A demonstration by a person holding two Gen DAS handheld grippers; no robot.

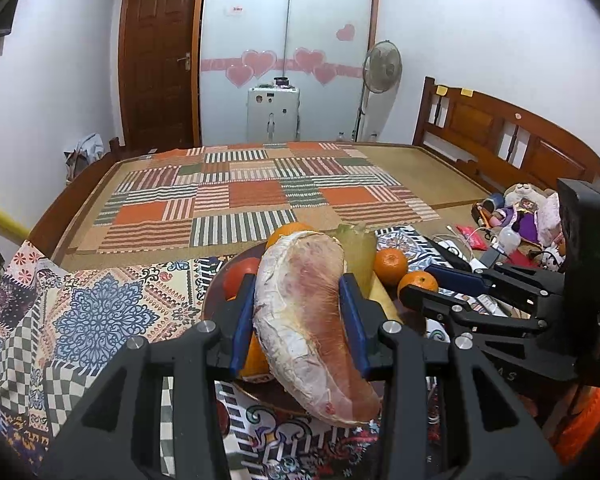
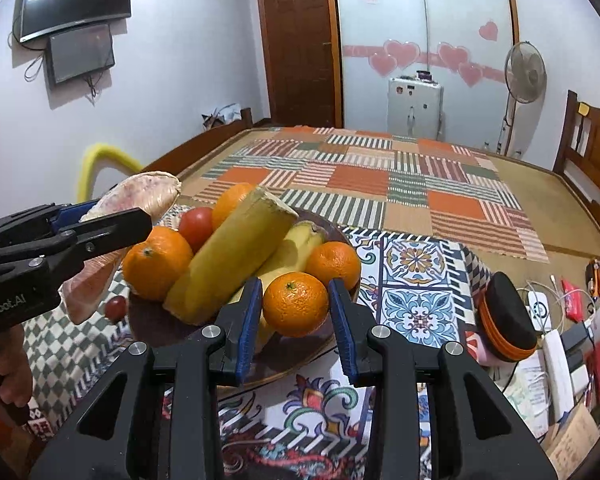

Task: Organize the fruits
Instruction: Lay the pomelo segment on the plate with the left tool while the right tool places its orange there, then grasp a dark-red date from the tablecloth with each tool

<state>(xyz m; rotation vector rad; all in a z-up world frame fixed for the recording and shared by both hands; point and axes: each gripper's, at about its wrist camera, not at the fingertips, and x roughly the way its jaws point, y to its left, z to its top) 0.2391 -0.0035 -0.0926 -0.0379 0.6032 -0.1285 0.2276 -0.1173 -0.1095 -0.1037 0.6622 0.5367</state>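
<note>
My left gripper [image 1: 300,316] is shut on a peeled pink pomelo segment [image 1: 308,320] and holds it above the left side of a dark brown plate [image 2: 300,354]. The segment also shows in the right wrist view [image 2: 136,204]. My right gripper [image 2: 294,312] is shut on an orange [image 2: 296,305] at the plate's near side. The plate holds more oranges [image 2: 156,264], a red tomato [image 2: 196,222], a banana [image 2: 296,244] and a yellow pomelo wedge [image 2: 228,260]. In the left wrist view my right gripper [image 1: 420,284] holds its orange.
The plate sits on a patterned cloth [image 2: 416,280] on a bed with a striped patchwork blanket [image 2: 360,184]. A small red fruit [image 2: 115,307] lies left of the plate. A black and orange case [image 2: 504,320], cables and clutter lie to the right. A wooden headboard [image 1: 500,132] stands far right.
</note>
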